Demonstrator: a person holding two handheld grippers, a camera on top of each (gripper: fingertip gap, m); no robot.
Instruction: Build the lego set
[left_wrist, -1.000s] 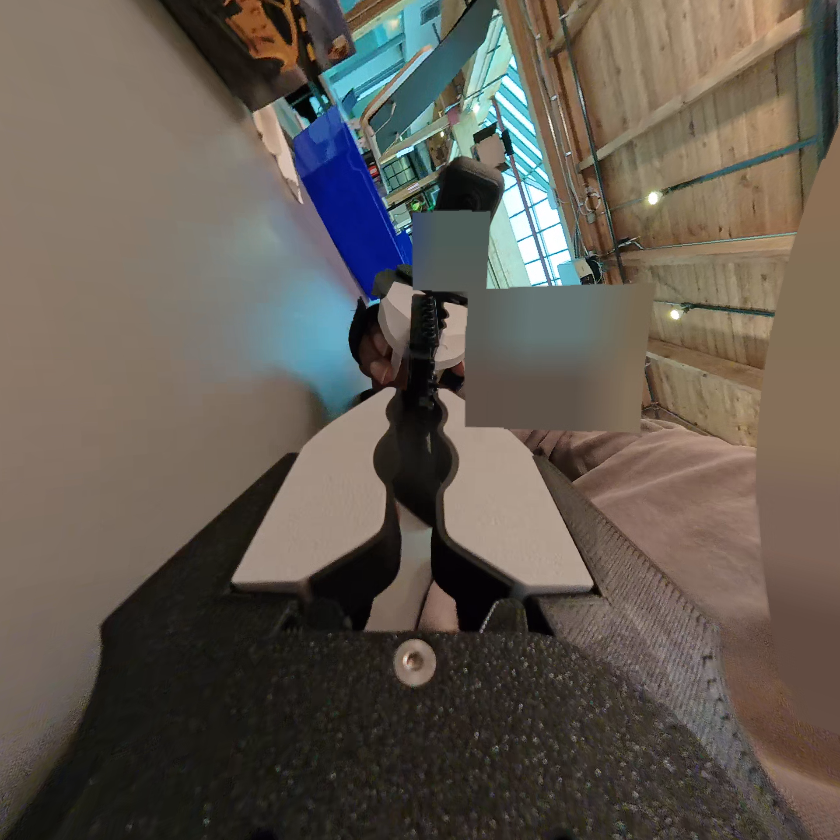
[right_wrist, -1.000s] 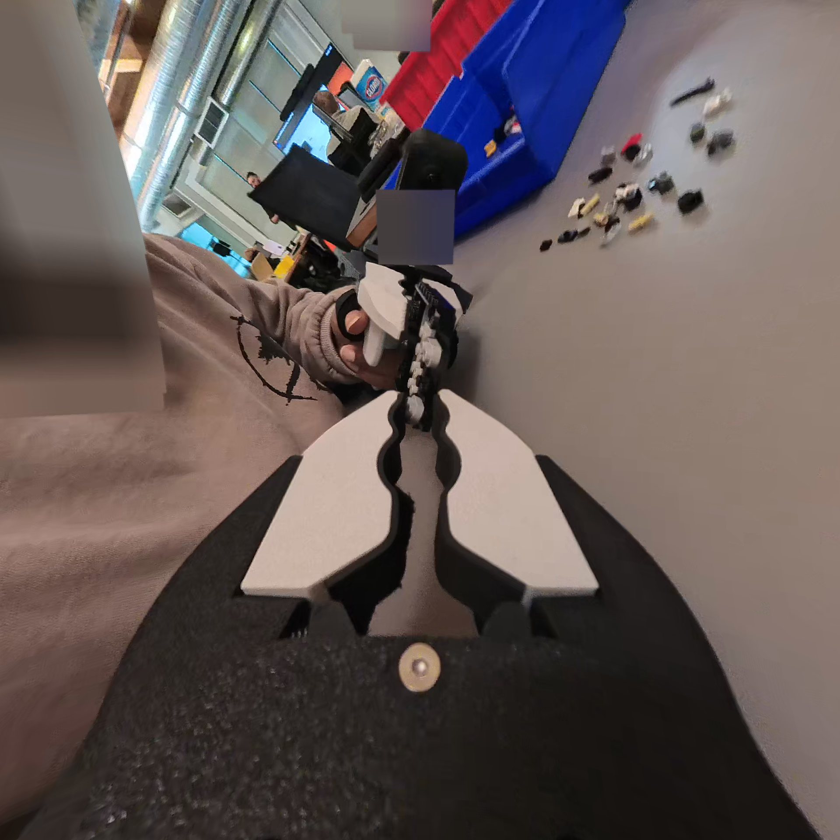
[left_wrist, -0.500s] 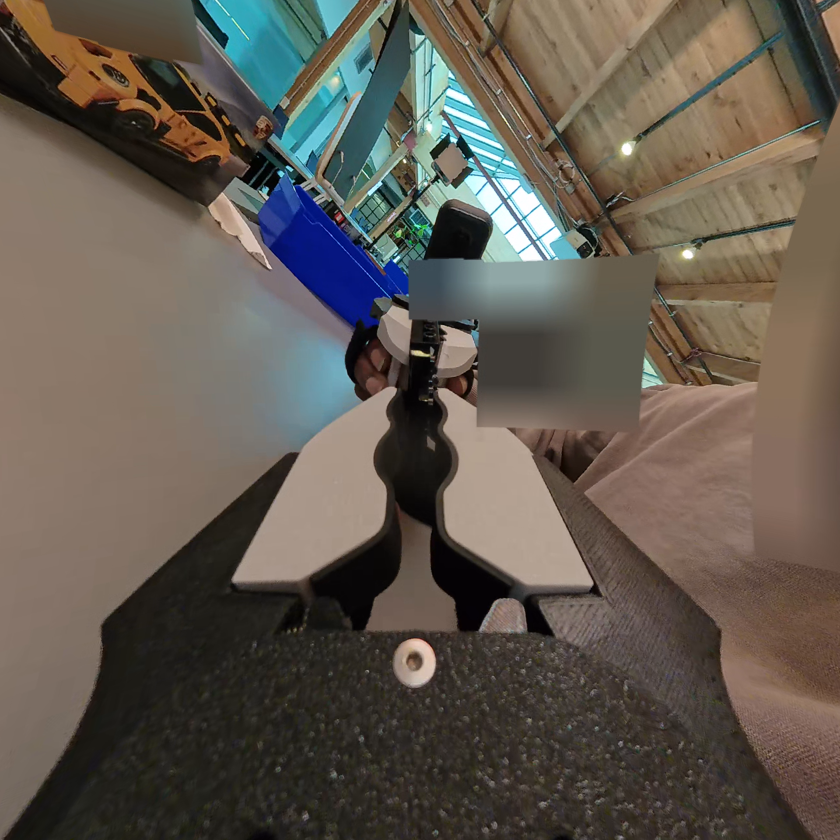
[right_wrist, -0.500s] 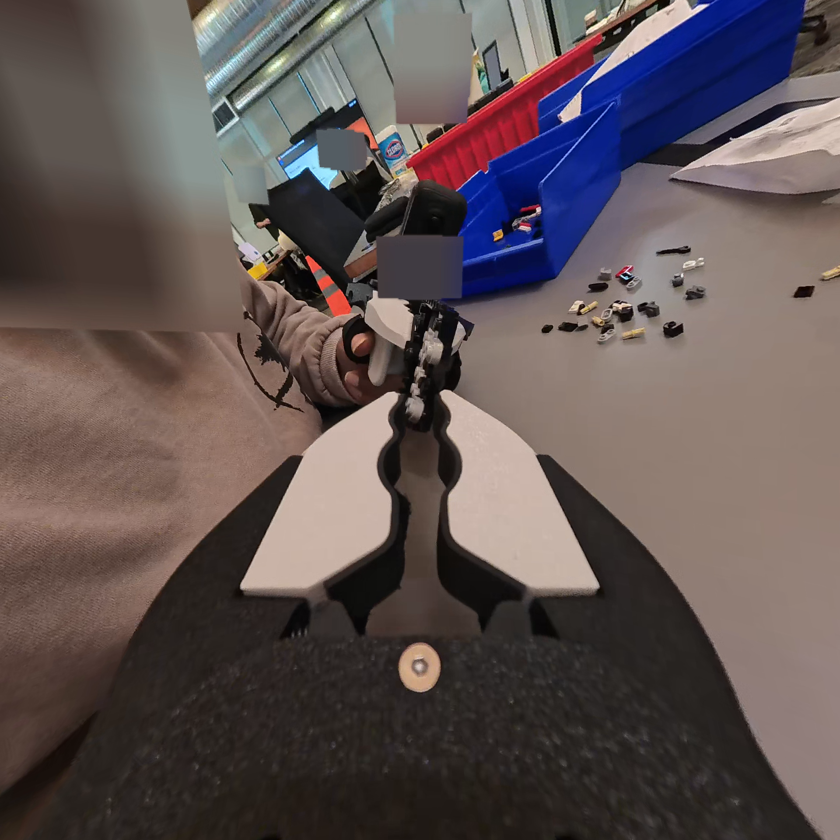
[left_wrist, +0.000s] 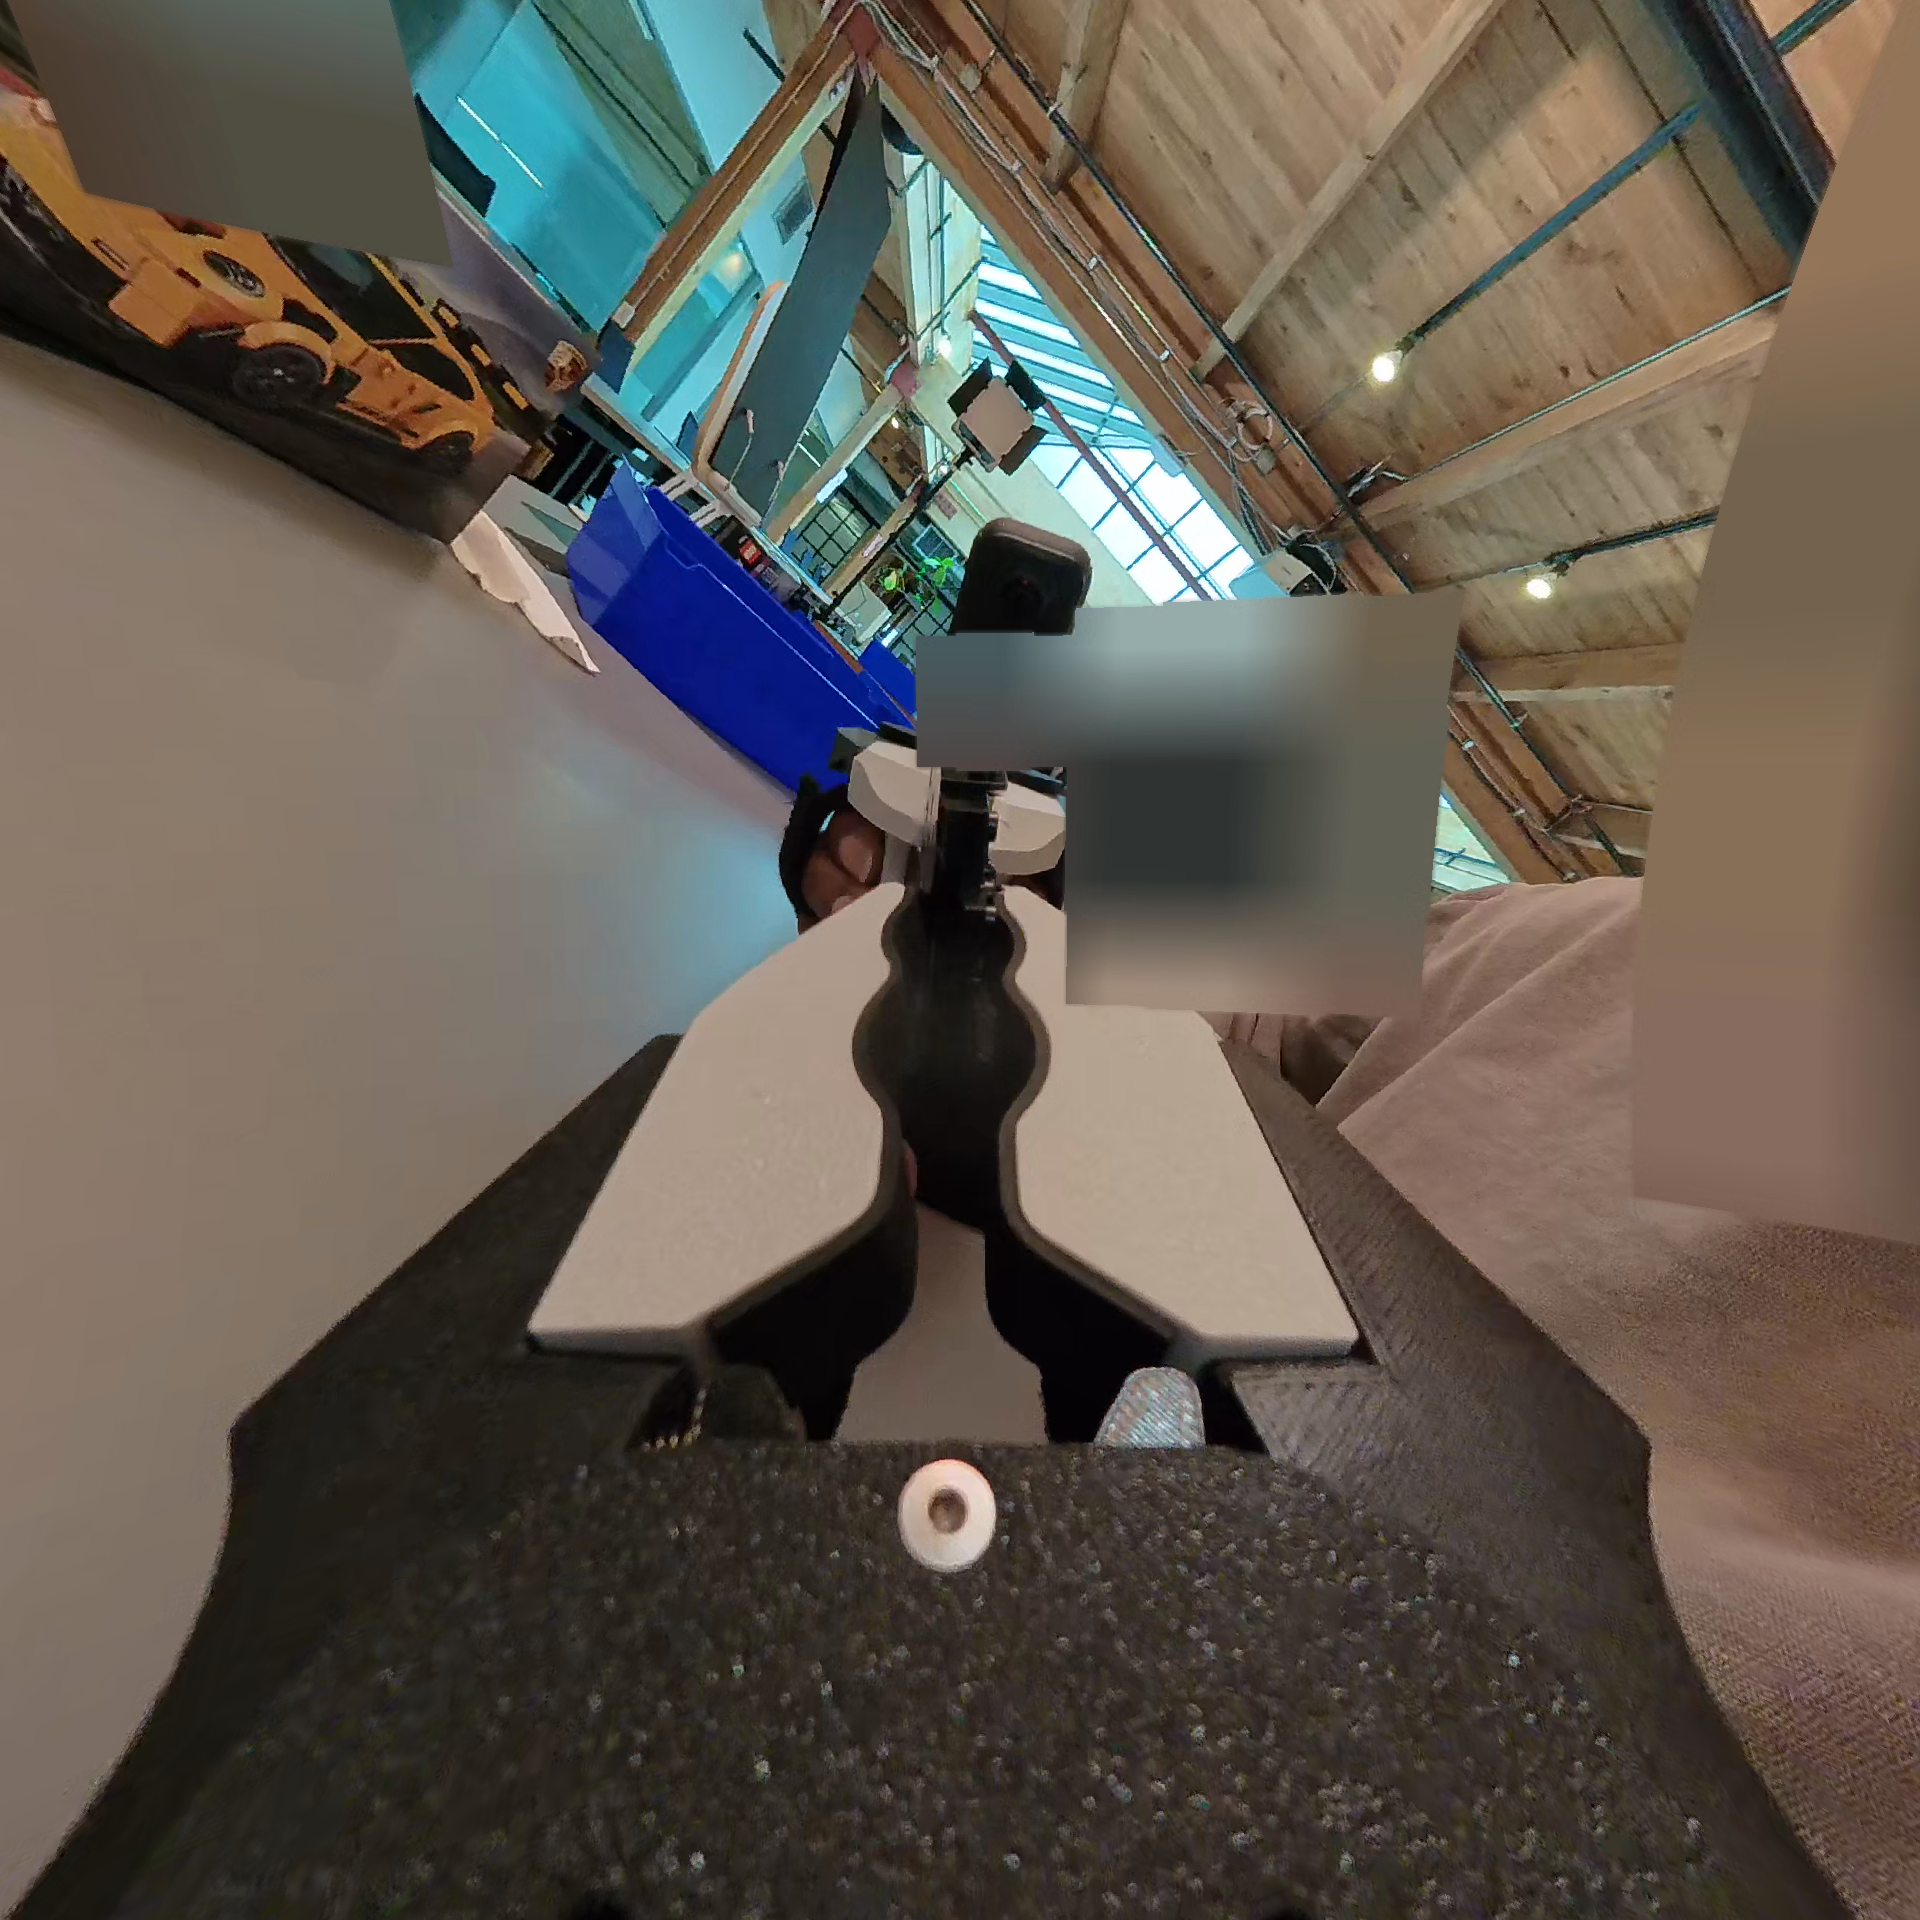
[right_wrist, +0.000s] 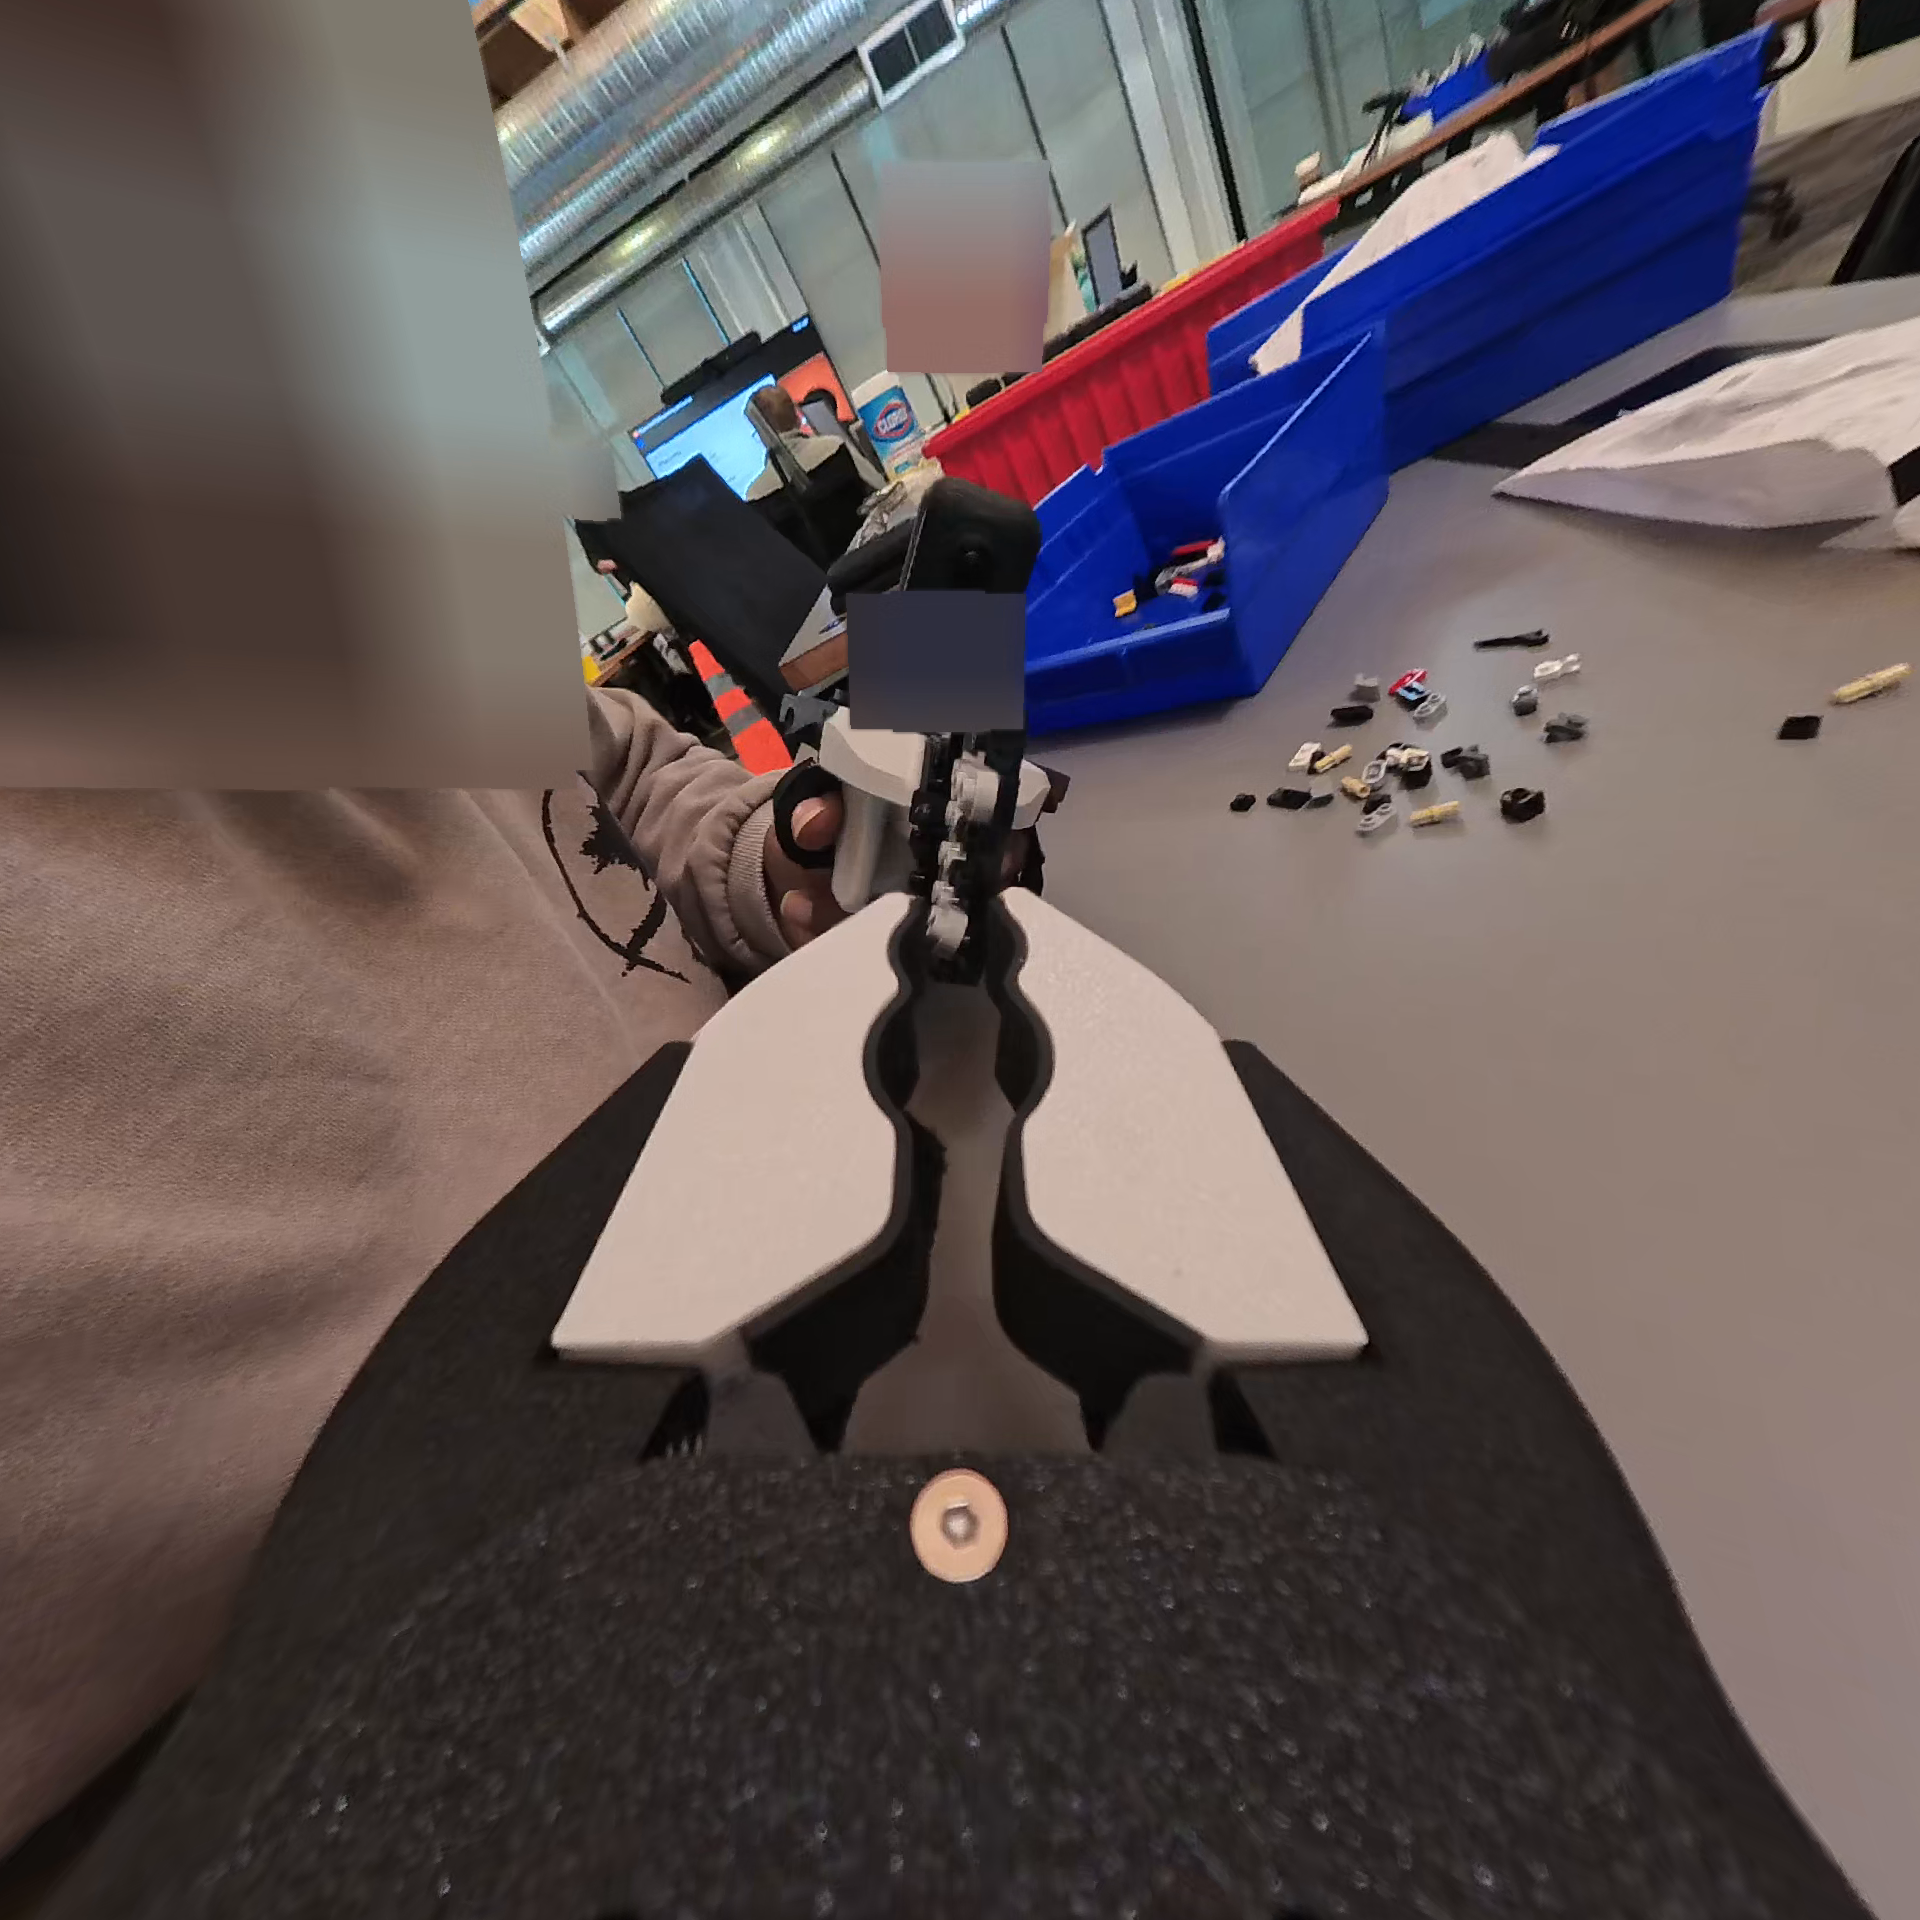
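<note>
Slim black-and-grey lego assembly (right_wrist: 951, 862), pinched from both ends.
My left gripper (left_wrist: 951, 904) and right gripper (right_wrist: 951, 935) seemingly clamp it, facing at twelve o'clock.

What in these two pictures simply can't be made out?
- Lego assembly, right wrist view: held between both grippers; jaws cover its ends, so its full shape is unclear.
- Same assembly, left wrist view: dark and edge-on, no detail.
- Loose pieces on the table: too small to tell types.
- Blue bin: its wall hides most contents.
</note>
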